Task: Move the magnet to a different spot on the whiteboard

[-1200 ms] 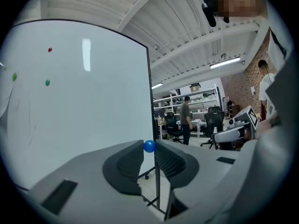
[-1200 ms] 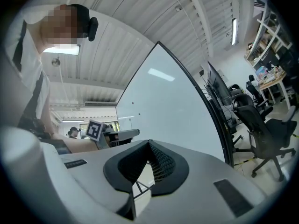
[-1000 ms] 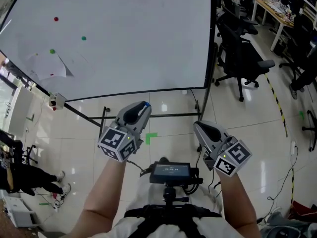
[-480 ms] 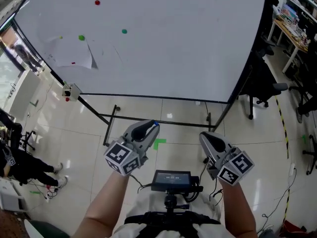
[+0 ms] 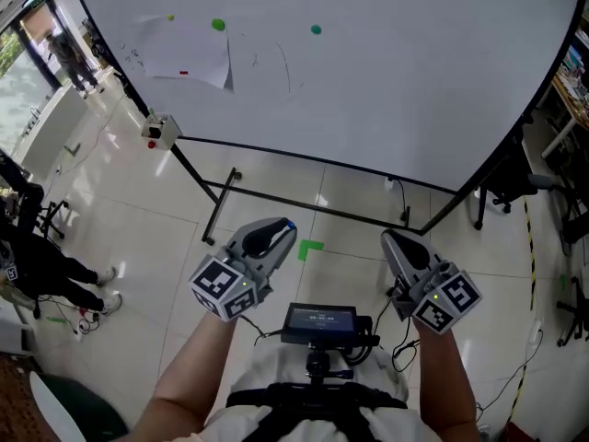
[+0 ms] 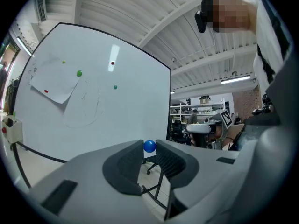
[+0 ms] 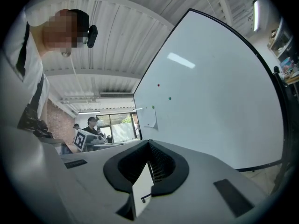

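A small blue ball magnet (image 6: 149, 146) sits pinched between the tips of my left gripper (image 6: 149, 143), which is shut on it. From the head view the left gripper (image 5: 282, 230) is held low over the floor, well short of the whiteboard (image 5: 414, 72). The board carries two green magnets (image 5: 218, 24) (image 5: 316, 29) and a sheet of paper (image 5: 189, 52); a red magnet (image 6: 112, 63) also shows in the left gripper view. My right gripper (image 5: 394, 239) hangs alongside, its jaws closed together with nothing in them (image 7: 148, 143).
The board's black stand legs (image 5: 221, 205) cross the tiled floor ahead. A green tape mark (image 5: 310, 249) lies on the floor. A small box (image 5: 161, 130) hangs at the board's lower left corner. An office chair (image 5: 515, 187) stands at the right; a person (image 5: 37, 256) is at the left.
The whiteboard has slid rightward and down in the head view, its paper and green magnets now near the top. Both grippers keep the same pose; the blue magnet stays held.
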Demonstrator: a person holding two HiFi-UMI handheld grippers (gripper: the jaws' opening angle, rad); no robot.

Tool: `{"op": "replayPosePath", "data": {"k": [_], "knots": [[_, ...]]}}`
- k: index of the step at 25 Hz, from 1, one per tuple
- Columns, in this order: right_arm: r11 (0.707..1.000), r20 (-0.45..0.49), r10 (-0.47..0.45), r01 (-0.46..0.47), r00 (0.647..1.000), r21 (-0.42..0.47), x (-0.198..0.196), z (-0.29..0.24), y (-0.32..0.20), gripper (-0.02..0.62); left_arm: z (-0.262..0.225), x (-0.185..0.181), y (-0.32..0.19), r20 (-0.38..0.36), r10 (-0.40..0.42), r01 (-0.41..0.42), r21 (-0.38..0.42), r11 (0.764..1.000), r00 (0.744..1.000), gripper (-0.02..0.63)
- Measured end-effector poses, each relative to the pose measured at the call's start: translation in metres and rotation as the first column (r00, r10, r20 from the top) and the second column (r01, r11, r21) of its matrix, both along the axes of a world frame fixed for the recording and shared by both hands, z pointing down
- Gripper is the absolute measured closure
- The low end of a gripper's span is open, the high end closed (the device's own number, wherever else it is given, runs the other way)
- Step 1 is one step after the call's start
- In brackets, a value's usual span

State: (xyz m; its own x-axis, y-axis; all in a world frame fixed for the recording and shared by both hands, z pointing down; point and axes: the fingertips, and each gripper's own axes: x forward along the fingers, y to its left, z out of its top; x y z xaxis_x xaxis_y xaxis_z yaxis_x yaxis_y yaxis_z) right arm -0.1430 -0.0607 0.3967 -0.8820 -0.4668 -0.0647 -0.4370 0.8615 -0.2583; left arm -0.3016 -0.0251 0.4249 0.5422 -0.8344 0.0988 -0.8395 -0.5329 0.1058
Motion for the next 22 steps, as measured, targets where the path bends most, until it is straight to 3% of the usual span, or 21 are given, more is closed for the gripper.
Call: {"op": "replayPosePath", "data": {"k": [7, 22], "knots": [[1.000, -0.032, -0.001, 0.002, 0.999, 0.008, -0.052, 0.010, 0.024, 0.566, 0.006, -0.051, 0.023, -0.007, 0.009, -0.008, 0.017, 1.000, 1.000, 0.498], [1.000, -0.063, -0.014, 0.014, 0.998, -0.002, -0.109, 0.030, 0.055, 0.566, 0.021, -0.099, 0.053, -0.082, 0.047, -0.045, 0.030, 0.999, 0.996, 0.499]]}}
